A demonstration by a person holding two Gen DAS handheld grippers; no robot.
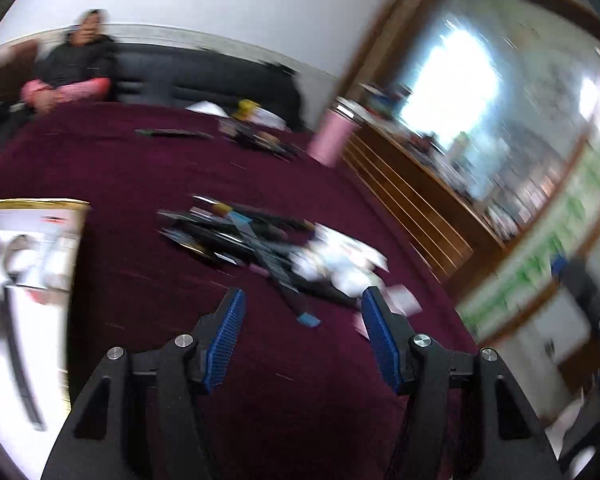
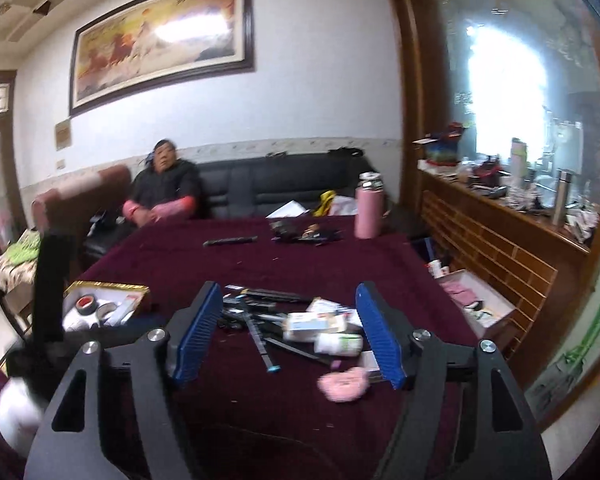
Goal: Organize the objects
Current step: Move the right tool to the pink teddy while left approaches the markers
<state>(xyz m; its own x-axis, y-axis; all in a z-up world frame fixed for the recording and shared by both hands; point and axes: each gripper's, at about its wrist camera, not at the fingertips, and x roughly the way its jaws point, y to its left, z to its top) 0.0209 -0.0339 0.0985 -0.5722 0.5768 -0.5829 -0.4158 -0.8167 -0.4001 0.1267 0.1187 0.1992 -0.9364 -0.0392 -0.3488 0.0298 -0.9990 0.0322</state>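
Observation:
A heap of dark pens and sticks point(image 2: 260, 304) lies on the maroon tablecloth point(image 2: 260, 264), mixed with white medicine boxes point(image 2: 316, 322) and a white bottle point(image 2: 338, 344). A pink fluffy item point(image 2: 342, 386) lies nearest to me. My right gripper point(image 2: 288, 286) hovers above and short of the heap, open, with nothing held. In the blurred left wrist view the same heap point(image 1: 236, 236) and white packets point(image 1: 340, 260) lie ahead of my left gripper point(image 1: 304, 300), which is open and holds nothing. A gold-rimmed box point(image 2: 108, 286) with tape rolls stands to the left of the heap.
The gold-rimmed box point(image 1: 32, 204) fills the left edge of the left wrist view. A pink flask point(image 2: 368, 210), a dark remote point(image 2: 230, 241) and a second small heap point(image 2: 304, 235) sit at the far side. A person point(image 2: 164, 192) sits on the sofa. A wooden counter point(image 2: 500, 248) runs along the right.

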